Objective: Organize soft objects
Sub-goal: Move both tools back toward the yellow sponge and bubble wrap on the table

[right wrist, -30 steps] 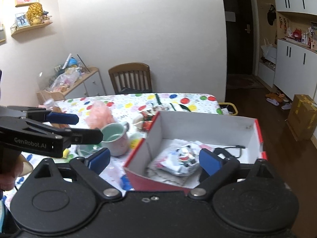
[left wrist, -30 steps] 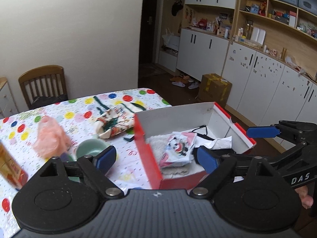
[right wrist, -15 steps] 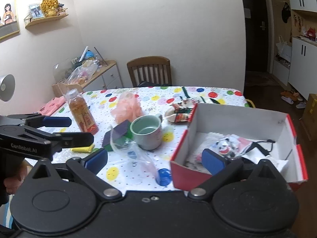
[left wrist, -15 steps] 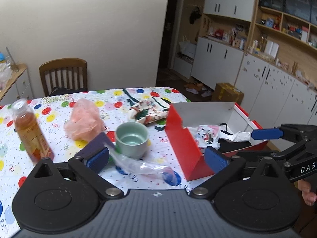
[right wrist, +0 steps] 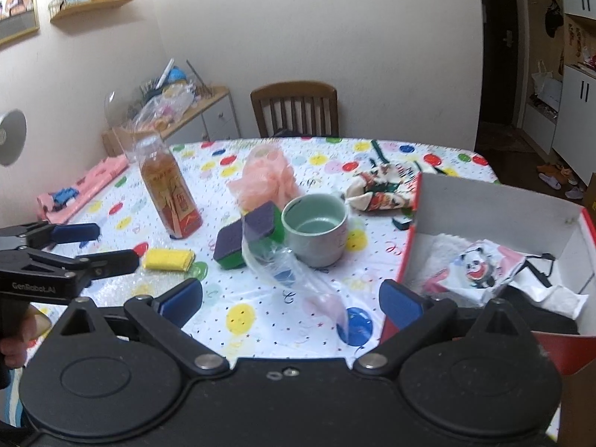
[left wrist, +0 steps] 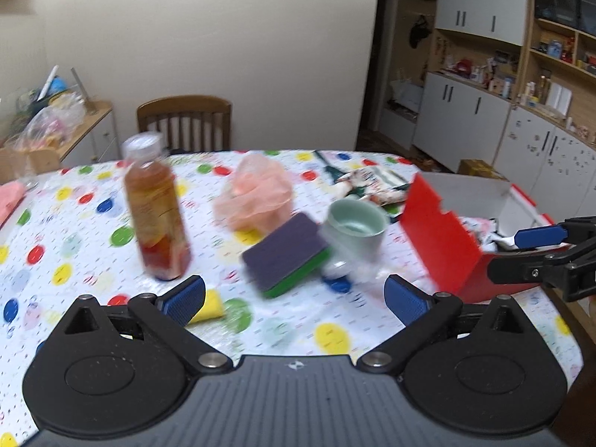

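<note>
While my left gripper (left wrist: 294,296) and right gripper (right wrist: 290,300) both hang spread wide and empty, the purple-green sponge (right wrist: 246,238) leans against the green mug (right wrist: 316,232), with the red box (right wrist: 495,246) right of it.

"GenRobot.AI" stands in pale letters on the side of the left gripper (right wrist: 95,246), at nine o'clock in the right wrist view; the bottle (right wrist: 169,190) label's print is unreadable.
</note>
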A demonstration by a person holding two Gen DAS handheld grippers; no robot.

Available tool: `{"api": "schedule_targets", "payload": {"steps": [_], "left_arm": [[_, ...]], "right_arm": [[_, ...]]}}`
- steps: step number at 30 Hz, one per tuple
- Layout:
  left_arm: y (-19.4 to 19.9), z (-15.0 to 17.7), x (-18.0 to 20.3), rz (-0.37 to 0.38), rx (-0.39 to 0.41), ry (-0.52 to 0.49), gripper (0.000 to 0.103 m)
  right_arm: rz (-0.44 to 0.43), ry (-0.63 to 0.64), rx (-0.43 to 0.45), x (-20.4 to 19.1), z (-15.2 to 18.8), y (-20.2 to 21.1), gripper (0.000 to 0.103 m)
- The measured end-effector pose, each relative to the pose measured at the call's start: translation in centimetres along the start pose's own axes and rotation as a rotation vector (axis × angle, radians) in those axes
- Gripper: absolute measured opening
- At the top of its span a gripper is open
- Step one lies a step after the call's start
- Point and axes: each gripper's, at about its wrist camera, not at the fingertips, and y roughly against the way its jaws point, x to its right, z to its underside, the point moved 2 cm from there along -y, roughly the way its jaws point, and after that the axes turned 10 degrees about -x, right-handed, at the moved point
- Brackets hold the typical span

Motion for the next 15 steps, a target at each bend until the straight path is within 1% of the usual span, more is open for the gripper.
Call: {"api": "schedule_targets", "payload": {"steps": [4,8,10,15], "left_arm": [[-0.6,1.4,-2.5,-0.019,-0.022,0.023,0.103],[-1.4,2.9,-5.1,-0.054,-0.048,0.051,0.103],[-2.0,3.6,-6.5,-0.070,-0.072,0.076,0.103],[-3.7,5.0,-9.5,-0.105,-0.123,0.105,0.103]], "right_arm": [[0.023,0.043,-0.049,-1.2,-0.1,-2.7,0.101],[0.104,0.097,-0.088,-1.9,-0.6,-5.6,0.100],[0.128,0.113,-0.110,-2.0,-0.9,-6.9,0.099],[0.162,0.153,-0.154,-2.2,-1.7,-9.8,0.097]]}}
